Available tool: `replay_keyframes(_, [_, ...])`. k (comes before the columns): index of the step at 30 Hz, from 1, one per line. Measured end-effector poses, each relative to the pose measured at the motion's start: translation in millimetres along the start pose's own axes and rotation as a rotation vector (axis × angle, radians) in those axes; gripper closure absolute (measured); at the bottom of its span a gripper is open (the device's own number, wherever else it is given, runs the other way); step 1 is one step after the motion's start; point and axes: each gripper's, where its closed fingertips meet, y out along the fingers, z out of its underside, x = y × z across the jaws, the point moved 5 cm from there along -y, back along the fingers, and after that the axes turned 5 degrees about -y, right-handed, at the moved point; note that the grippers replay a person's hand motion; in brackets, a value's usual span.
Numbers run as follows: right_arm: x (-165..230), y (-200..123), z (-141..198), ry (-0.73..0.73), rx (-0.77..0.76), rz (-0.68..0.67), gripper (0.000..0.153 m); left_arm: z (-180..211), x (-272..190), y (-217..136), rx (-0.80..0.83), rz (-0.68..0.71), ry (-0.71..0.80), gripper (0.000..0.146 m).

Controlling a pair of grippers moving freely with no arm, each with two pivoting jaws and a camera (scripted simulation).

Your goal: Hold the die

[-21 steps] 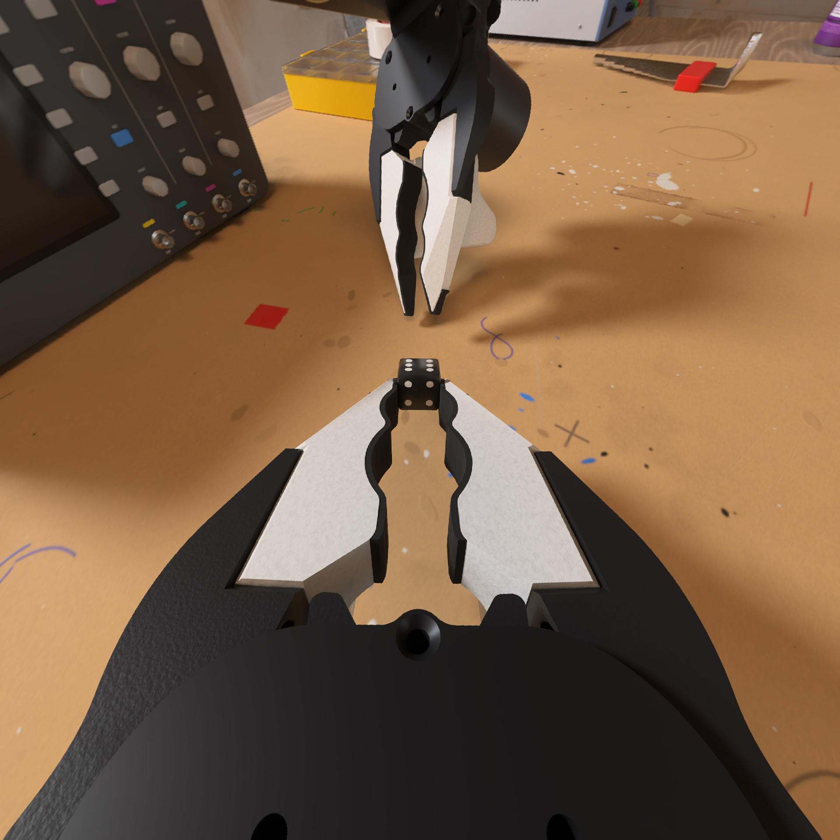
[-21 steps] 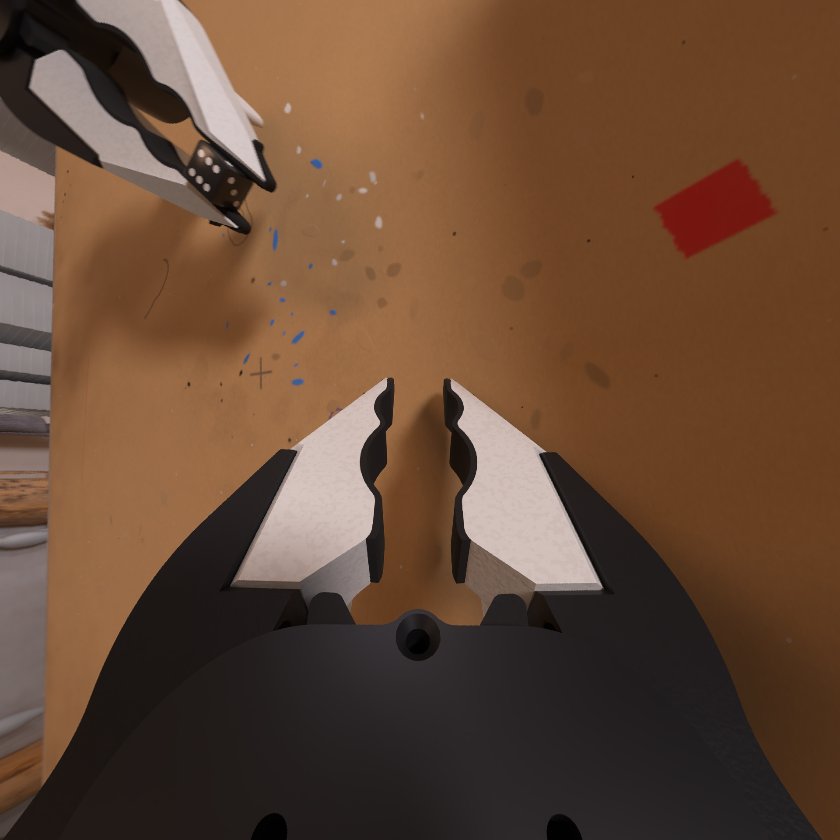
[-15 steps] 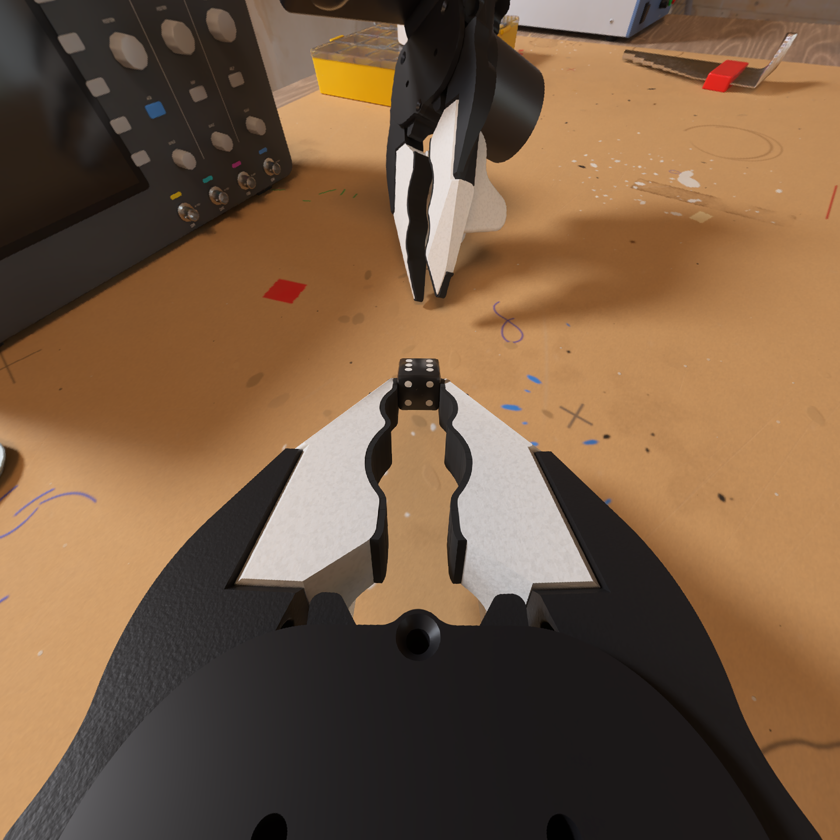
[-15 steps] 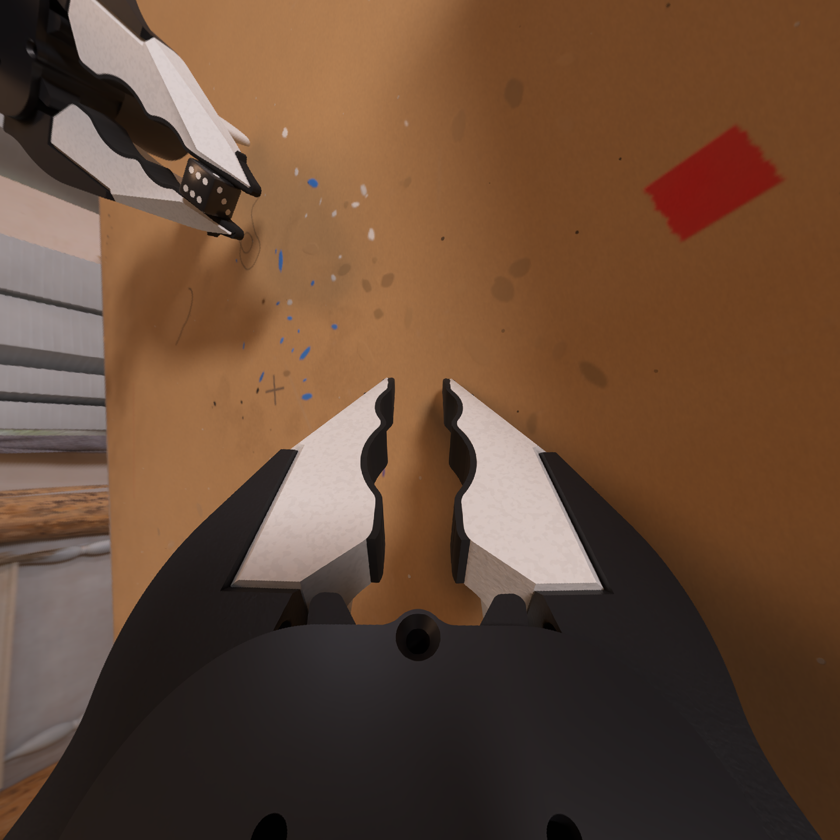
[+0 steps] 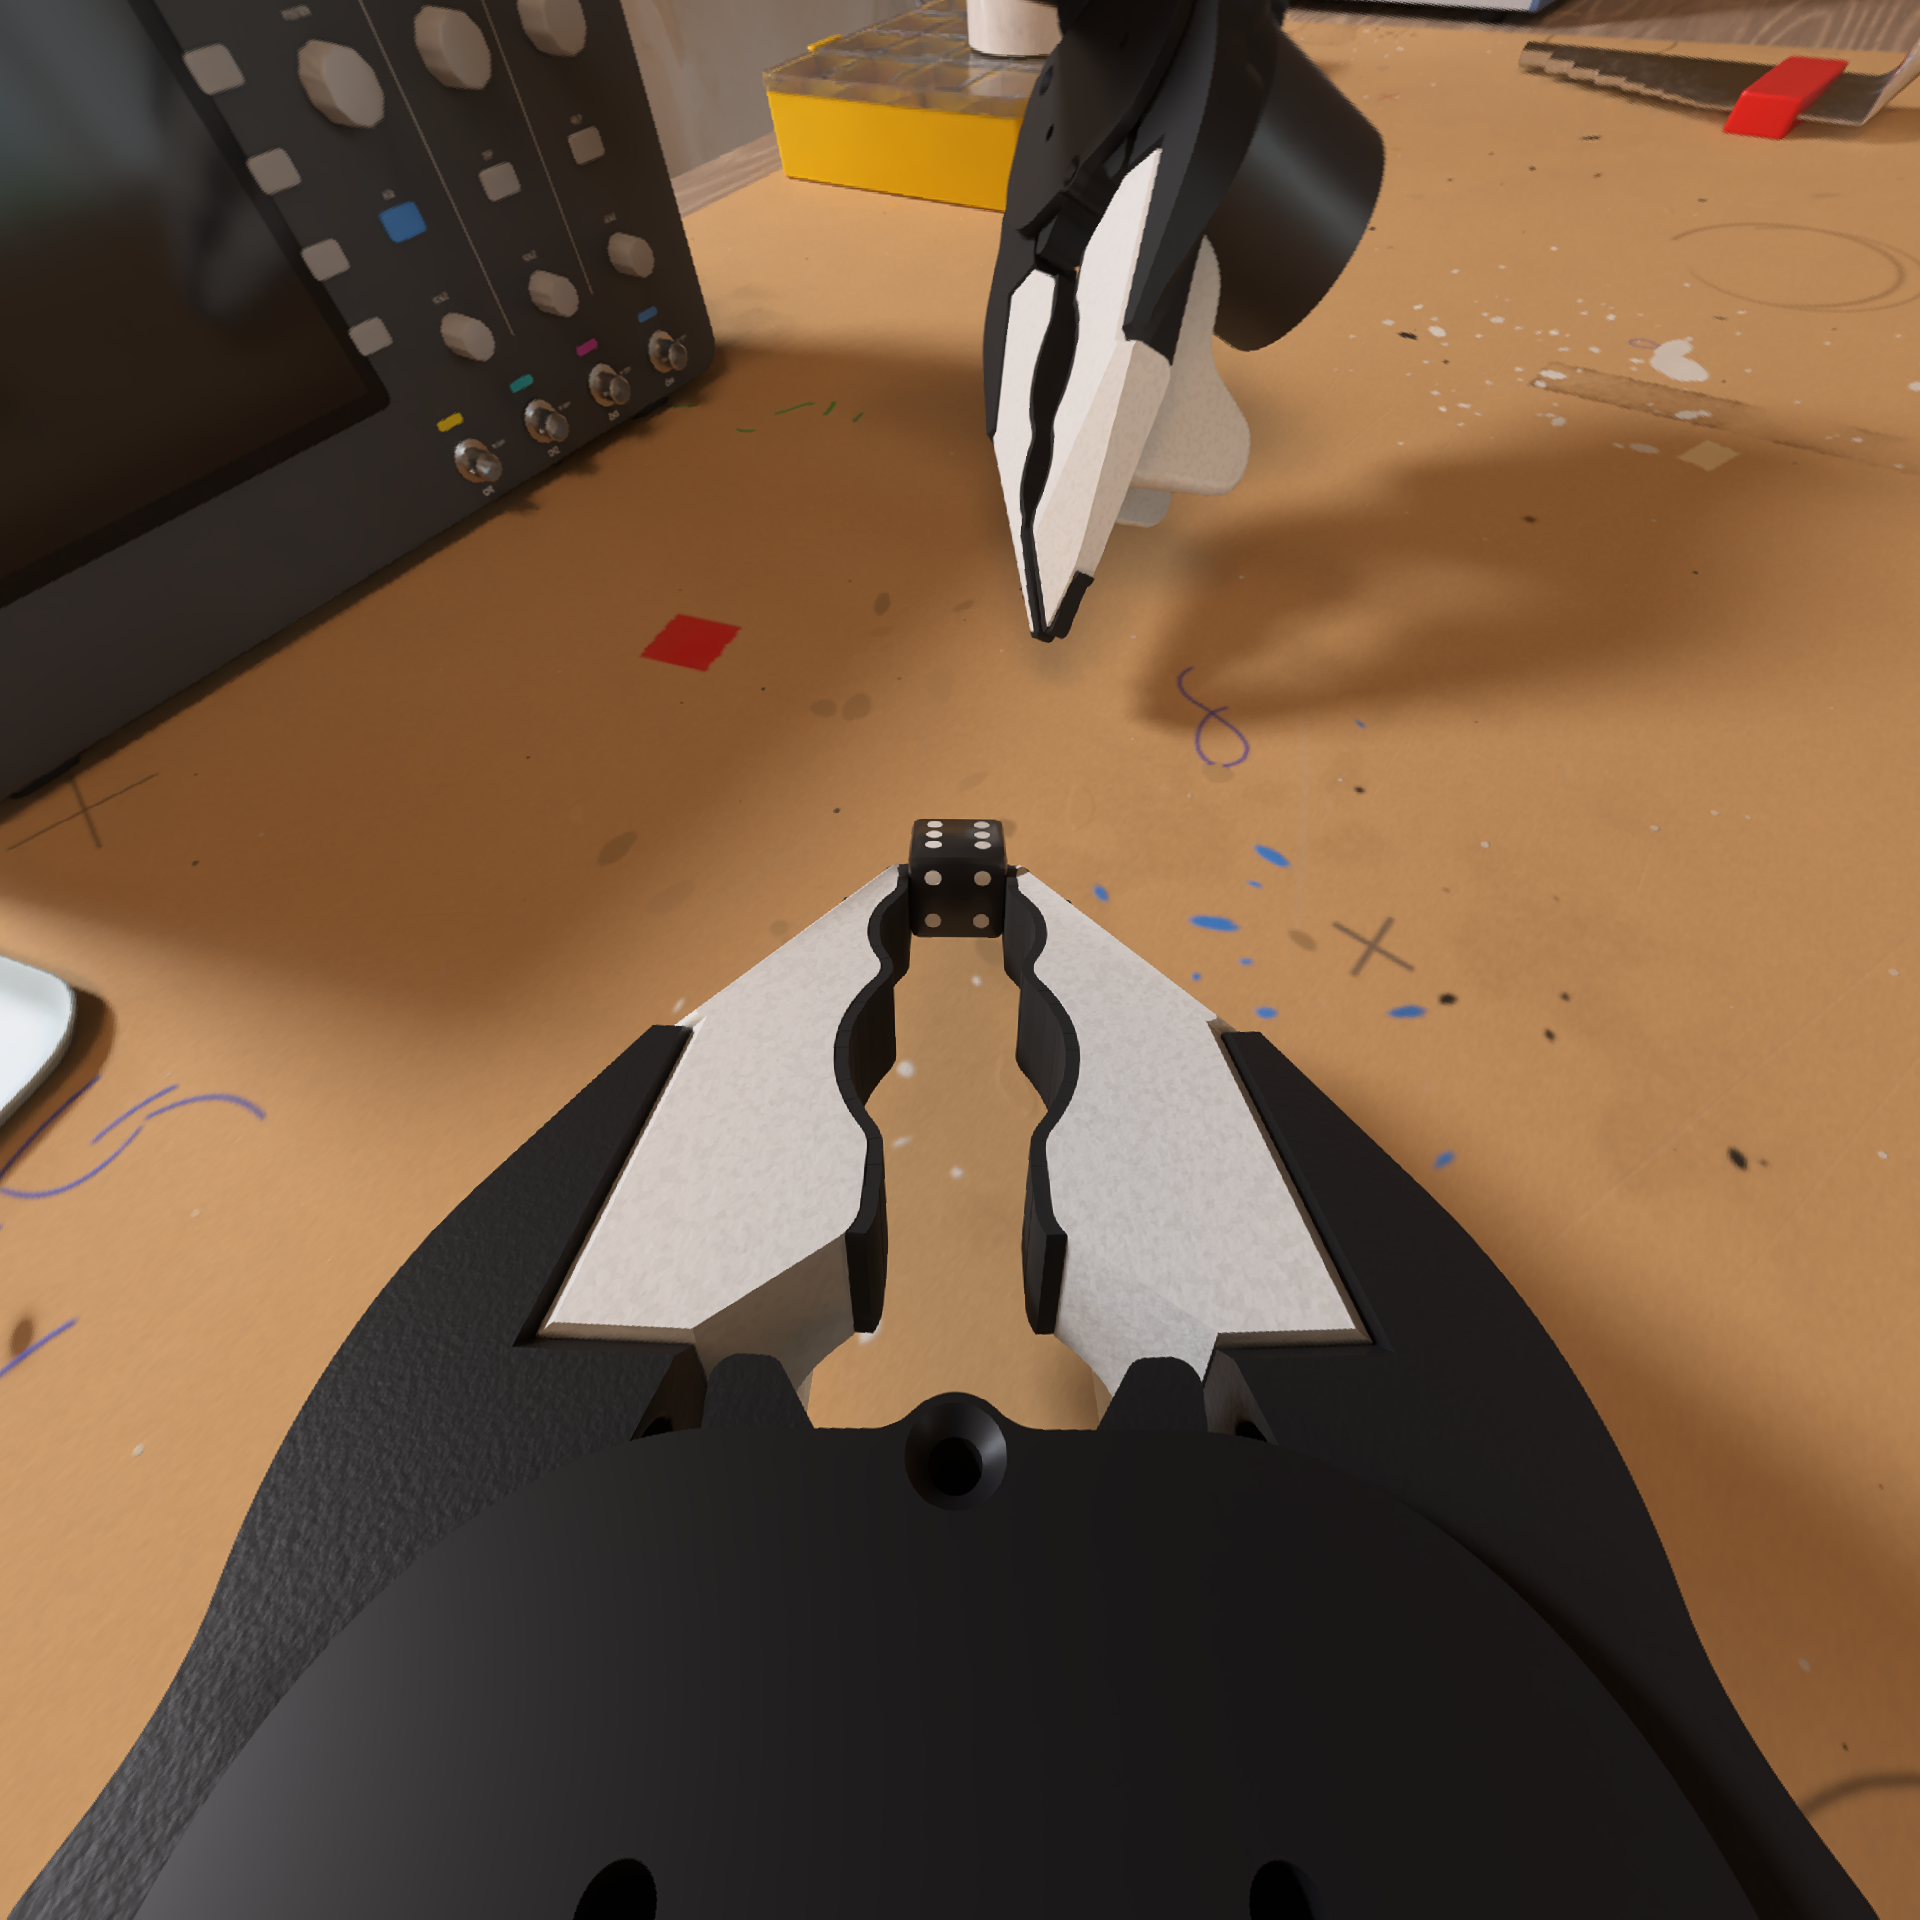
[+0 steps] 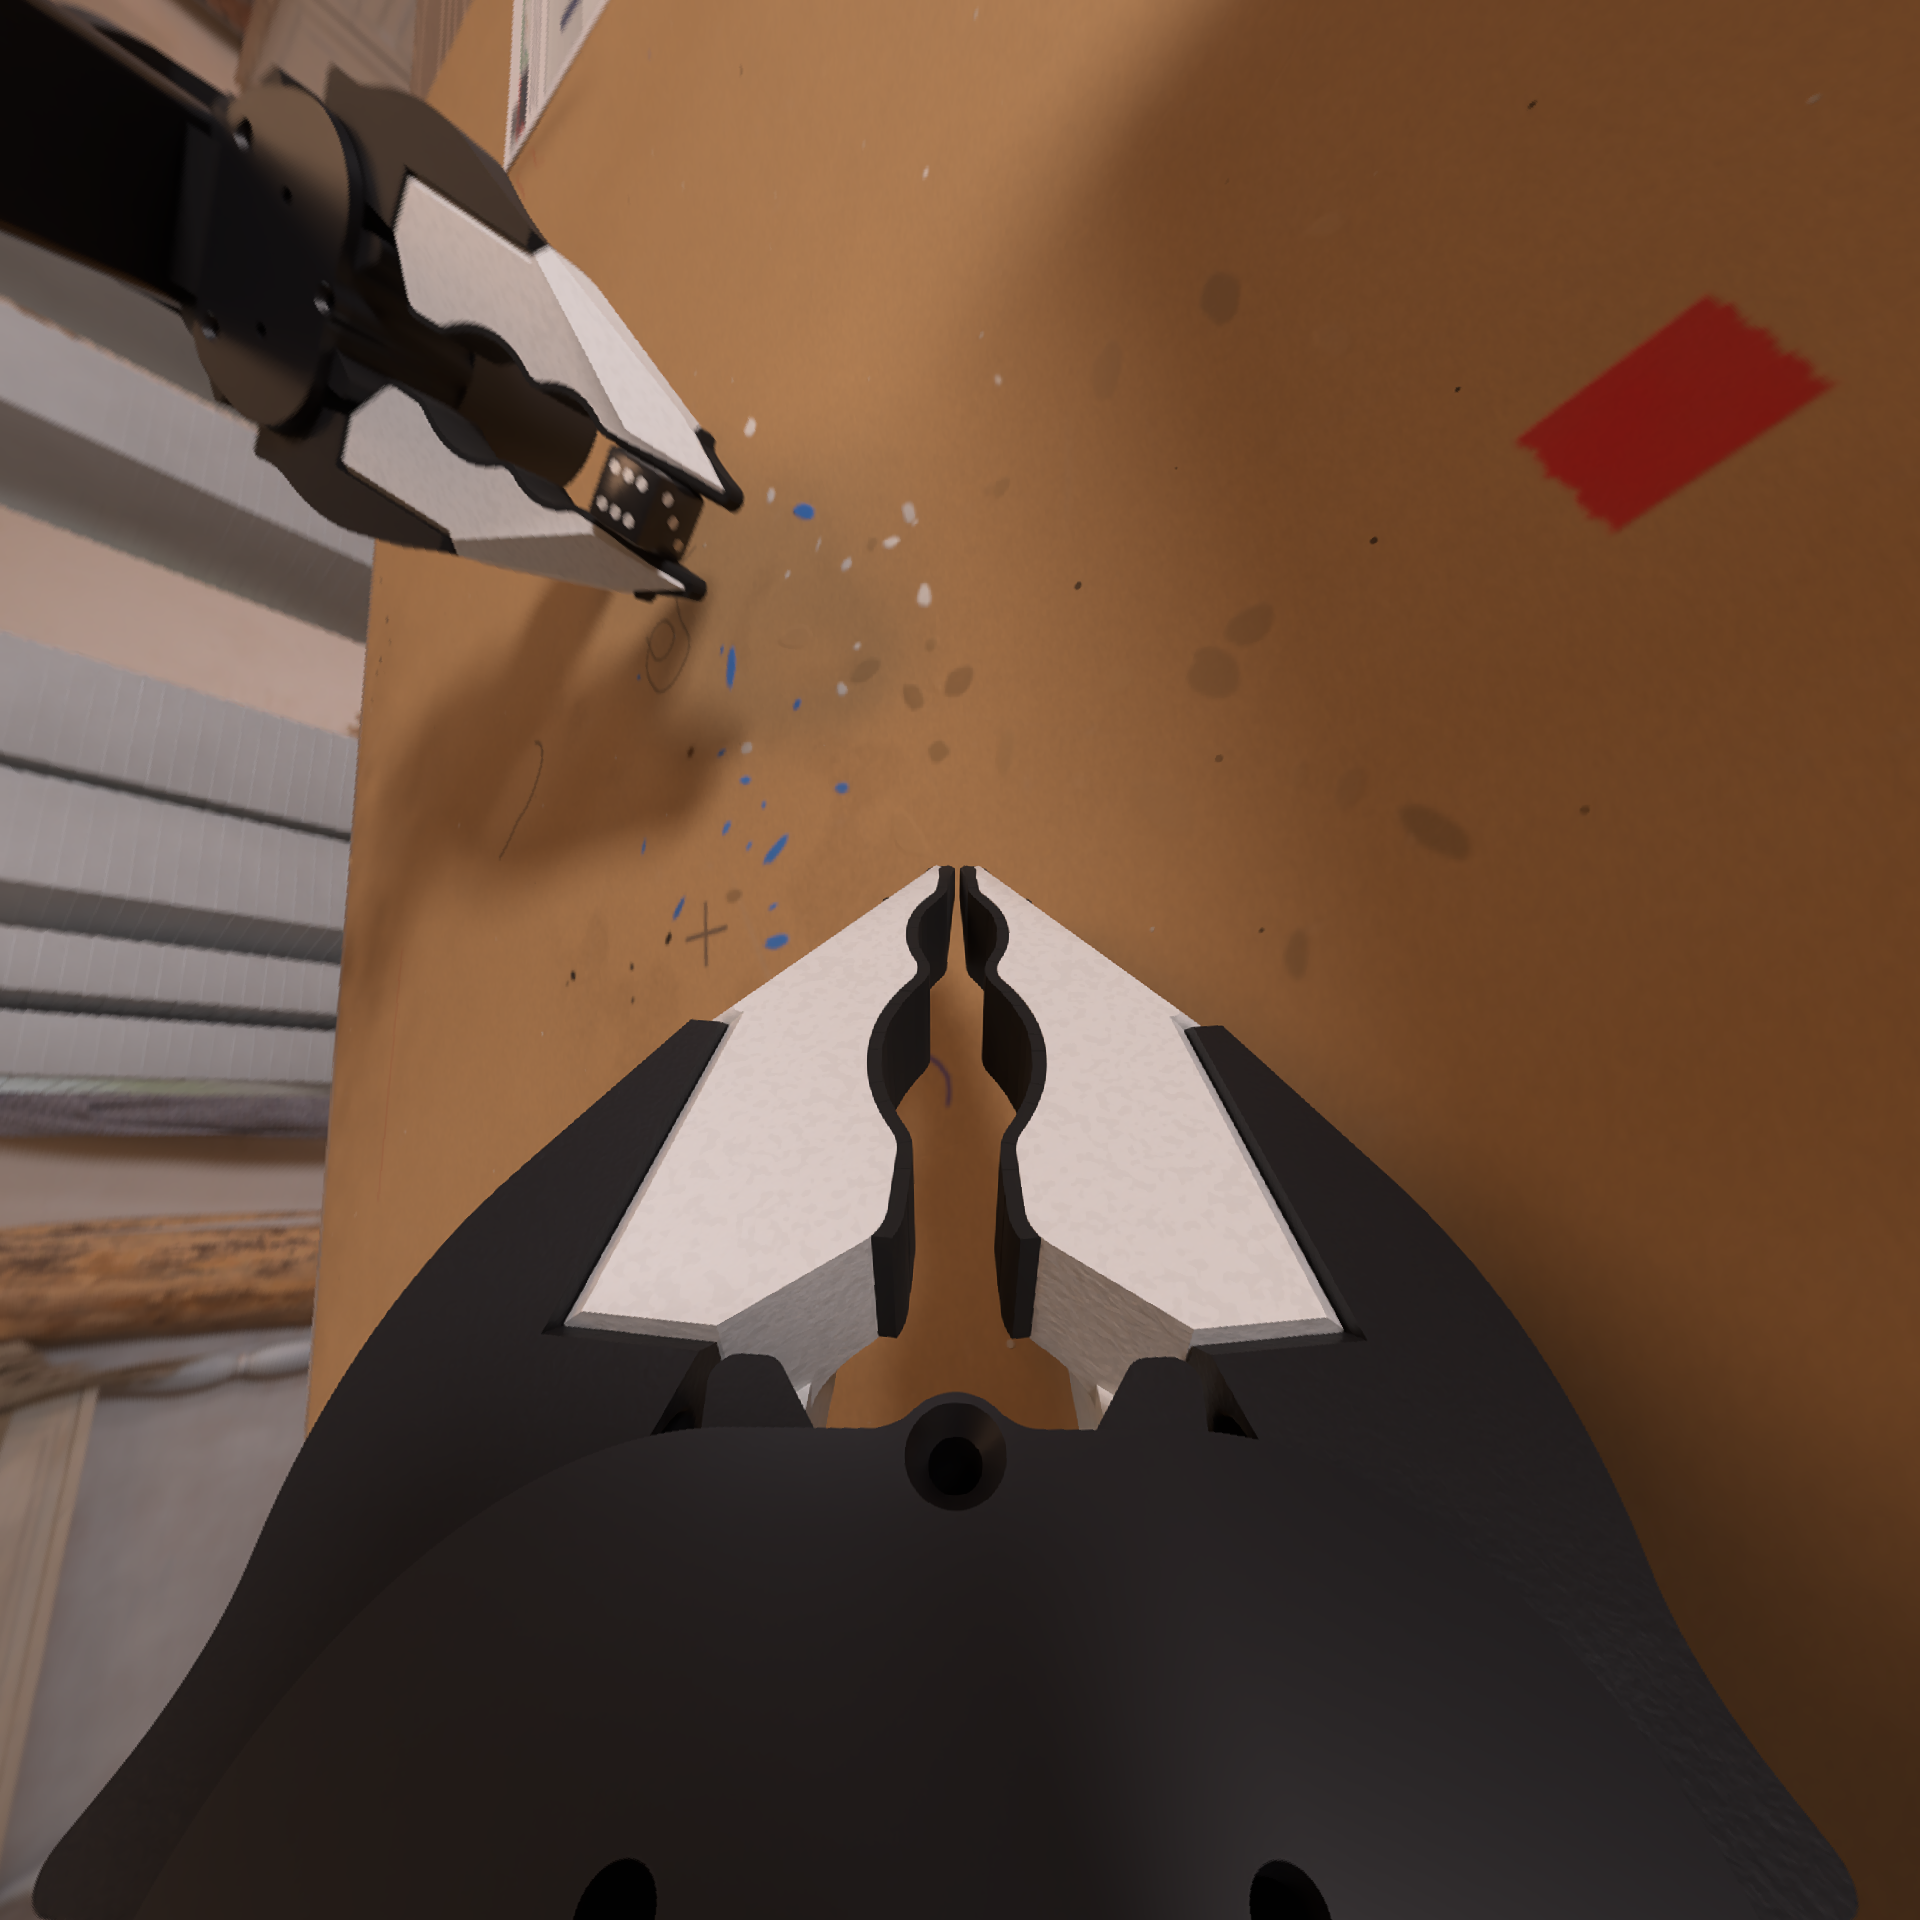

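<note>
A small black die (image 5: 957,878) with white pips is clamped between the tips of my left gripper (image 5: 957,883), held above the tan tabletop. It also shows in the right wrist view (image 6: 646,502), between the left gripper's fingertips (image 6: 717,540) at the upper left. My right gripper (image 6: 955,878) is shut and empty, its tips nearly touching, pointing down at the table. In the left wrist view the right gripper (image 5: 1051,618) hangs beyond the die, tips together, apart from it.
A dark instrument with knobs (image 5: 343,312) stands at the left. A yellow parts box (image 5: 894,125) sits at the back. A red tape square (image 5: 691,641) lies on the table. A white tray edge (image 5: 26,1029) shows at the far left. The table edge (image 6: 348,831) runs at the left.
My right gripper has closed from slightly open to shut. My left gripper, still holding the die, has risen and drawn back from the table; the view is wider.
</note>
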Motion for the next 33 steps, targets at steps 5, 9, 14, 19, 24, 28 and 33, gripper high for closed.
replay_keyframes(5, [8,-6,11,0.03,-0.075,0.074,0.152,-4,-10,12,0.014,0.003,0.03,0.13])
replay_keyframes(9, [13,-9,16,0.043,-0.117,0.124,0.152,-8,-18,26,0.053,0.002,0.032,0.13])
replay_keyframes(14, [18,-14,16,0.078,-0.242,0.182,0.152,-10,-29,42,0.092,-0.035,0.052,0.13])
replay_keyframes(19, [24,-21,13,0.122,-0.459,0.26,0.152,-16,-33,52,0.072,-0.06,0.032,0.13])
replay_keyframes(24, [27,-24,10,0.159,-0.629,0.308,0.153,-30,-31,62,-0.004,-0.138,0.096,0.13])
replay_keyframes(28, [28,-27,4,0.153,-0.732,0.355,0.153,-40,-30,70,-0.067,-0.2,0.151,0.13])
replay_keyframes(33, [31,-27,-3,0.149,-0.816,0.385,0.153,-45,-25,76,-0.098,-0.315,0.244,0.13])
